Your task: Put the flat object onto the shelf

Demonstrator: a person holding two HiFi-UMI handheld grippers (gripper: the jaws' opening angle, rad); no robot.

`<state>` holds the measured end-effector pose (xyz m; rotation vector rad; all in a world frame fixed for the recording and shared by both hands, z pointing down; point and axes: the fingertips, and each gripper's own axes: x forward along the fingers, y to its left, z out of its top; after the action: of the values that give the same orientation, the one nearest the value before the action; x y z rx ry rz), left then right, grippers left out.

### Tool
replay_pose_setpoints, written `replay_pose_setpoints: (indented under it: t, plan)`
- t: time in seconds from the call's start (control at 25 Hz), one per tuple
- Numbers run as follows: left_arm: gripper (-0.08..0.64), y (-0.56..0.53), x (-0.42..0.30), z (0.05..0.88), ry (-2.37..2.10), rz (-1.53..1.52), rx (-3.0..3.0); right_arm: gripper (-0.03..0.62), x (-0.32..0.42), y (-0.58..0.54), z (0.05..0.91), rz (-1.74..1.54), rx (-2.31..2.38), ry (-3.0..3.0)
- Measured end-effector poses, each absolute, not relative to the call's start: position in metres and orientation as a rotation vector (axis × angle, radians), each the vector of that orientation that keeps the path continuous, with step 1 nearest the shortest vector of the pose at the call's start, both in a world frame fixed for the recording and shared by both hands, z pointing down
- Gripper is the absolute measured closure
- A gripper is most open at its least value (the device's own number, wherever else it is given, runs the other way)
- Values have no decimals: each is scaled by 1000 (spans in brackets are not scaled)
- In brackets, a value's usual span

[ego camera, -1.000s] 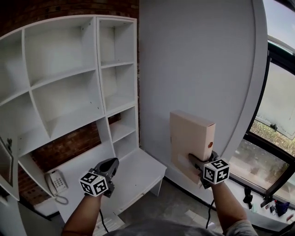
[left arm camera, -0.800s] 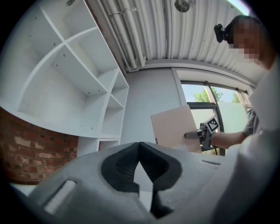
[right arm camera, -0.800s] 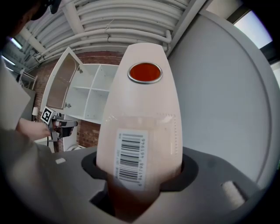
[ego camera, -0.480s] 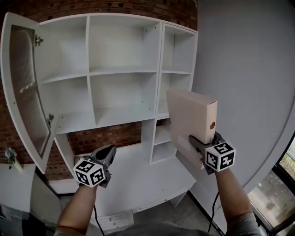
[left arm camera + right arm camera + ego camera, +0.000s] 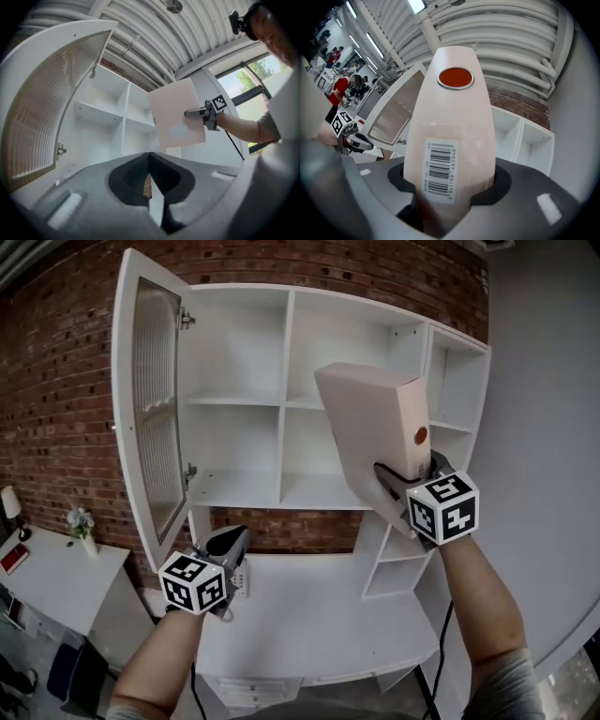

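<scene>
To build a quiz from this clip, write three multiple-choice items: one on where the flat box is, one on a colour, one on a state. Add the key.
1. Where is the flat box?
A. Lying on a shelf
B. In the right gripper, raised before the shelf unit
C. On the desk

2. What colour is the round sticker on the box's edge?
A. Orange
B. Blue
C. Green

3. How does the cabinet door stand?
A. Shut
B. Taken off
C. Open at the unit's left side

Key:
1 B, the gripper clamps the box's lower end in mid-air.
2 A, the right gripper view shows an orange dot above the barcode.
3 C, its ribbed panel angles out from the unit.
</scene>
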<state>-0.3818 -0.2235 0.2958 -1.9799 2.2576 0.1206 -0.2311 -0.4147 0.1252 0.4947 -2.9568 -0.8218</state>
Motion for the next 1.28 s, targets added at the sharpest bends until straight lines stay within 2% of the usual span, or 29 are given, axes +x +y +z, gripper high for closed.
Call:
replay_pose_setpoints:
  t: [0.56, 1.28]
  plan:
    - [561, -107, -410, 213, 2354, 42, -1729, 301, -384, -297, 6, -1124, 304, -2970]
    - [561, -15, -422, 136, 2367, 78, -1606, 304, -484, -251, -63, -1296, 486, -2826]
